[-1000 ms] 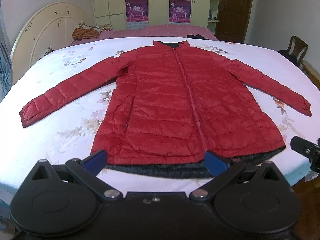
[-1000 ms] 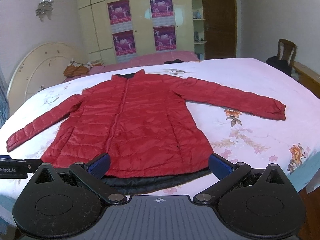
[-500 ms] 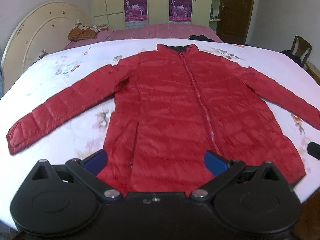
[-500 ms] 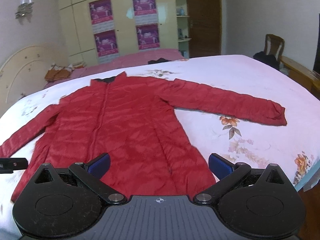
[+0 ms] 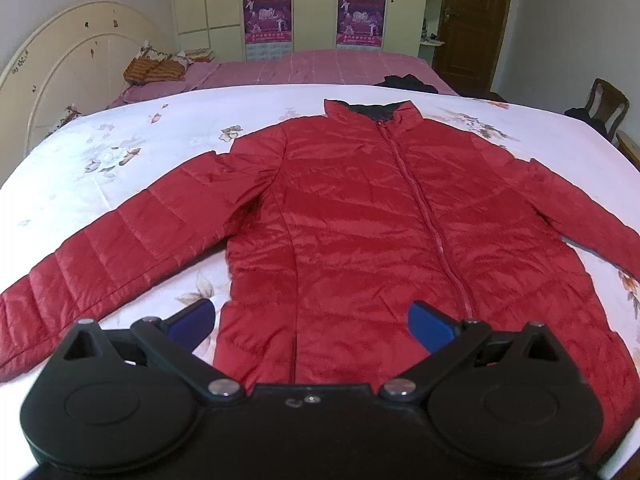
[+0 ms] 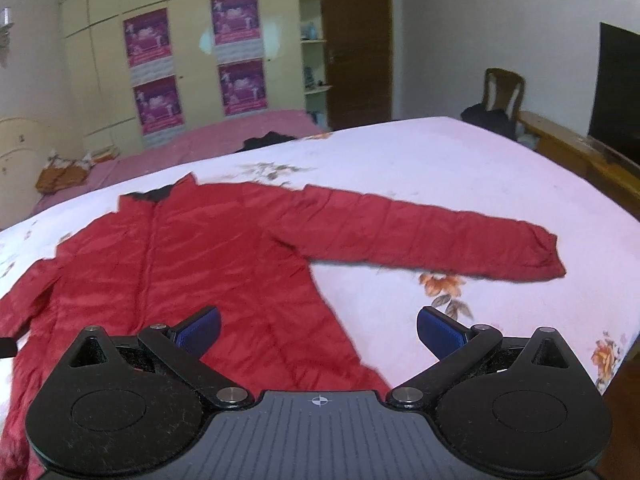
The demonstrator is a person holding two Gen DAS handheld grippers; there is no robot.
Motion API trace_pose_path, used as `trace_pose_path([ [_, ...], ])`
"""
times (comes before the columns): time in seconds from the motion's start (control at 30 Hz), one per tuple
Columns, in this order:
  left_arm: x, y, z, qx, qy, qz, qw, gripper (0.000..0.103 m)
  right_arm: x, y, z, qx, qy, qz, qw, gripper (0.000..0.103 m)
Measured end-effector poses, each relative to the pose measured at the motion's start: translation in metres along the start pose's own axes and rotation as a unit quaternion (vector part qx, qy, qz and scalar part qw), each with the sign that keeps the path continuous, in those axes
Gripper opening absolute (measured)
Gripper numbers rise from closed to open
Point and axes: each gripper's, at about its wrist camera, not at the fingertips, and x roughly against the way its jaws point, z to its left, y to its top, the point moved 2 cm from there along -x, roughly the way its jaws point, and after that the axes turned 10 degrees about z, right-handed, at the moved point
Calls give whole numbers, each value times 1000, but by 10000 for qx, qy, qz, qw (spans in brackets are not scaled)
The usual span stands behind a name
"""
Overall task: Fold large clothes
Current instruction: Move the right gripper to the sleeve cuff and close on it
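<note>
While the red jacket (image 5: 360, 232) lies flat, both tools, left tool (image 5: 311, 322) and right tool (image 6: 318, 330), hover agape, empty.

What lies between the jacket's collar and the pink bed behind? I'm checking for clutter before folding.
Only bare floral bedsheet lies between the red jacket's collar and the pink bed, seen in the left wrist view.

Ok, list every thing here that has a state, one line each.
Red jacket: flat on the bed, zipped, unfolded.
Its sleeves: spread out to both sides.
Left gripper: open, empty, above the jacket's lower part.
Right gripper: open, empty.
Brown door: shut.
</note>
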Motion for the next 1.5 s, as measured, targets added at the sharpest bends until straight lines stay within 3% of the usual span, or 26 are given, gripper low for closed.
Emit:
trace_pose_path([
  [0.23, -22, 15, -6, 147, 31, -10, 9999, 103, -23, 22, -28, -174, -203, -74, 9996, 103],
  [0.57, -55, 36, -35, 523, 496, 16, 9974, 103, -81, 66, -97, -209, -296, -15, 9993, 102],
  [0.7, -72, 43, -54, 631, 565, 85, 9964, 102, -102, 77, -134, -461, -600, 14, 9971, 102],
  [0.8, -84, 46, -69, 625, 666, 148, 9957, 101, -117, 83, -163, -529, -759, 112, 9956, 69],
  [0.97, -95, 51, -90, 574, 734, 219, 9954, 101, -134, 87, -211, -785, -1098, 233, 9906, 70],
  [1.1, -98, 55, -100, 558, 766, 234, 9952, 101, -144, 85, -252, -1075, -1532, 360, 9817, 96],
  [1.23, -98, 58, -108, 487, 816, 212, 9952, 101, -156, 78, -283, -1370, -1760, 535, 9733, 96],
  [1.37, -96, 61, -112, 428, 845, 164, 9954, 101, -164, 67, -305, -1825, -1595, 726, 9675, 95],
  [1.4, -95, 61, -113, 418, 848, 158, 9954, 101, -166, 65, -306, -1889, -1504, 766, 9674, 89],
  [1.43, -95, 62, -113, 411, 845, 152, 9955, 101, -167, 65, -307, -1951, -1362, 789, 9681, 75],
  [1.47, -95, 62, -114, 401, 851, 146, 9955, 101, -168, 64, -306, -1990, -1310, 773, 9681, 73],
  [1.5, -95, 63, -115, 393, 845, 143, 9955, 101, -166, 64, -305, -1957, -1263, 711, 9699, 62],
])
